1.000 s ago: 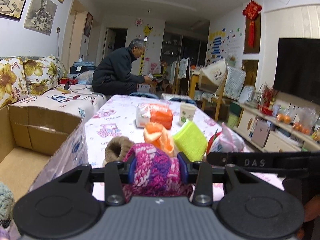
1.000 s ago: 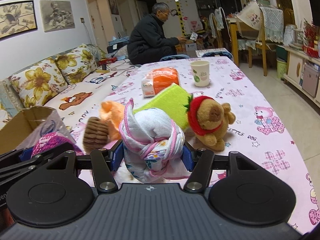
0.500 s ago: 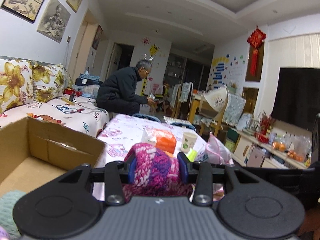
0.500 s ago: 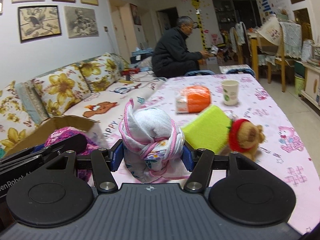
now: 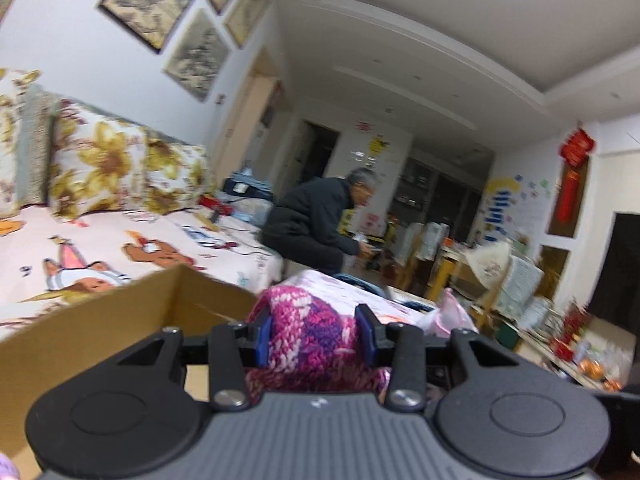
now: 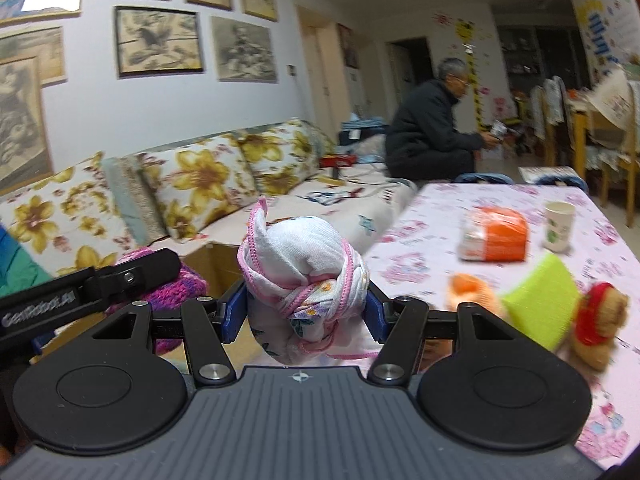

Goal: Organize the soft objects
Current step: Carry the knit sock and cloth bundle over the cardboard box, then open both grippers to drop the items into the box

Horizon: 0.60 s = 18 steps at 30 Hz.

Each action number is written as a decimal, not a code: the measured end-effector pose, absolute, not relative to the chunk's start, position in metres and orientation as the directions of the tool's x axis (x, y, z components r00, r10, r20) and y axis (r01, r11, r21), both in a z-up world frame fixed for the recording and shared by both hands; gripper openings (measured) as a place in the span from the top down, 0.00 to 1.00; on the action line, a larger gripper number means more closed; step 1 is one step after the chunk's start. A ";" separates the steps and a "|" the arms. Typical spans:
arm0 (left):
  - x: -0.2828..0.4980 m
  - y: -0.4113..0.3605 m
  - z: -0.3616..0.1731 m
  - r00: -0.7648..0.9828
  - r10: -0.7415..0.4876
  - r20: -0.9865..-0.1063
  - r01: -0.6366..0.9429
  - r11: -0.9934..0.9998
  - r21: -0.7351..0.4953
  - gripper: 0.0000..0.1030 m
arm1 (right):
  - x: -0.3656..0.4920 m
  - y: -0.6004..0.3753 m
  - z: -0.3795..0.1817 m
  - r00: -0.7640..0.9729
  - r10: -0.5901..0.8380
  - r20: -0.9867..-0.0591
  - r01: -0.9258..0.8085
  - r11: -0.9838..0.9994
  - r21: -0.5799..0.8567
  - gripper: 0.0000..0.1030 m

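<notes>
Left hand-held gripper (image 5: 314, 336) pinches a pink-purple knitted woollen piece (image 5: 308, 332) above the open brown cardboard box (image 5: 120, 320), right hand-held gripper (image 6: 304, 316) pinches a knotted white pink-trimmed cloth bundle (image 6: 304, 264) nearby; crowded grippers risk collision, spilling either beside the box.

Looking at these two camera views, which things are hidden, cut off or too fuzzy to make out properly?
- Cardboard box, left wrist view: its floor and contents are hidden behind the left gripper and its body.
- Pink knitted item, left wrist view: its lower part is covered by the gripper.
- Knotted white cloth bundle, right wrist view: its underside is hidden by the right gripper.
- Plush bear and orange soft item, right wrist view: blurred, details unreadable.
</notes>
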State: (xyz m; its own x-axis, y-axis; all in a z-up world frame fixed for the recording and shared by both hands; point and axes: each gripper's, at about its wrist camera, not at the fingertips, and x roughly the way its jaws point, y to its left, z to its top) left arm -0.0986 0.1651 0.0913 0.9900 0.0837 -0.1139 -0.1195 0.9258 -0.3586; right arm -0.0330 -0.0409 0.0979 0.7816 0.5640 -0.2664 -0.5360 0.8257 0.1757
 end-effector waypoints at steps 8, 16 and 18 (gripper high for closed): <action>-0.103 0.205 0.082 0.959 0.197 -0.205 -0.269 0.863 -0.427 0.60 | -0.035 -0.012 0.095 0.736 0.609 -0.296 -0.596 0.790 0.142 0.28; -0.103 0.223 0.074 0.927 0.245 -0.283 -0.349 0.839 -0.418 0.58 | -0.036 0.002 0.092 0.706 0.630 -0.323 -0.611 0.773 0.170 0.22; -0.105 0.224 0.074 0.925 0.248 -0.288 -0.355 0.833 -0.425 0.56 | -0.040 -0.002 0.093 0.713 0.627 -0.315 -0.606 0.776 0.173 0.13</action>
